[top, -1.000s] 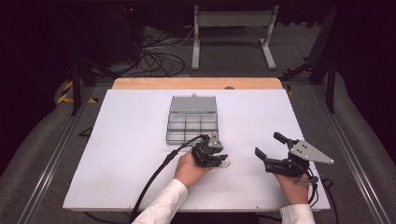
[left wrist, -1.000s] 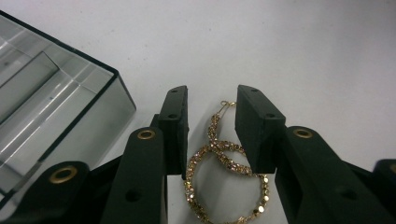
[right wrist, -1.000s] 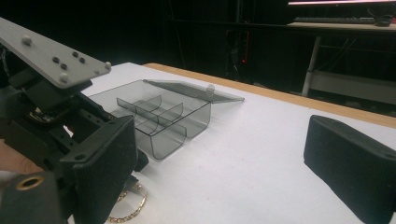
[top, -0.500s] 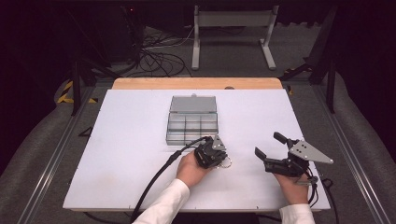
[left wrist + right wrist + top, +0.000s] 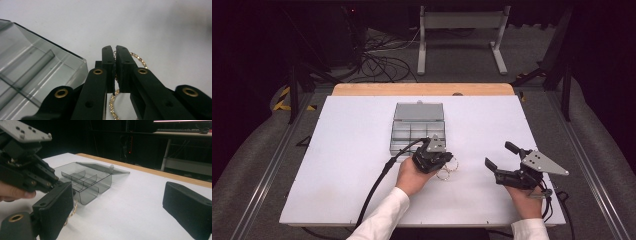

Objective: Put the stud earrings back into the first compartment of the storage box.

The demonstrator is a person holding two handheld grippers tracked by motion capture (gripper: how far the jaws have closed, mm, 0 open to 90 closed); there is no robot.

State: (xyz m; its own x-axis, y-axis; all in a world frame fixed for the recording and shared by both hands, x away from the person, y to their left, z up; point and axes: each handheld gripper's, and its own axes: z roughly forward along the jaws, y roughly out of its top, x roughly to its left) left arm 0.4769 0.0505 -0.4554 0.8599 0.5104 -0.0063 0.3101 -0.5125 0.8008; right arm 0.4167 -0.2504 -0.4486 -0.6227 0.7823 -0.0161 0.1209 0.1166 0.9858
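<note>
High view. White table (image 5: pixel 352 150), centre frame. Clear divided organiser box (image 5: pixel 417 131), lid raised, just above centre. Left gripper (image 5: pixel 443 159) below and right of the box, jaws over gold rings (image 5: pixel 447 170) lying on the table. Right gripper (image 5: pixel 498 169) lower right, jaws spread wide, nothing between them, well apart from the rings.

Left gripper view. Jaws brought together at centre frame, clamped on a beaded gold ring (image 5: pixel 136 57); its arc shows above right of the tips and again below them. Box corner (image 5: pixel 50 67) at left. This view confirms the clamp, which the high view leaves too small to judge.

Right gripper view. Two broad pads, far left and far right, standing apart. Box (image 5: pixel 87 182) at centre left, curved dividers plain, lid (image 5: pixel 102 167) propped open behind. Left gripper's body (image 5: pixel 25 170) at upper left. Gold glint (image 5: pixel 72 211) beside the left pad.

Risk, judged. The bite is thin, on a narrow beaded hoop; the ring may slip or swing free when lifted. A second ring lying close may drag along.
</note>
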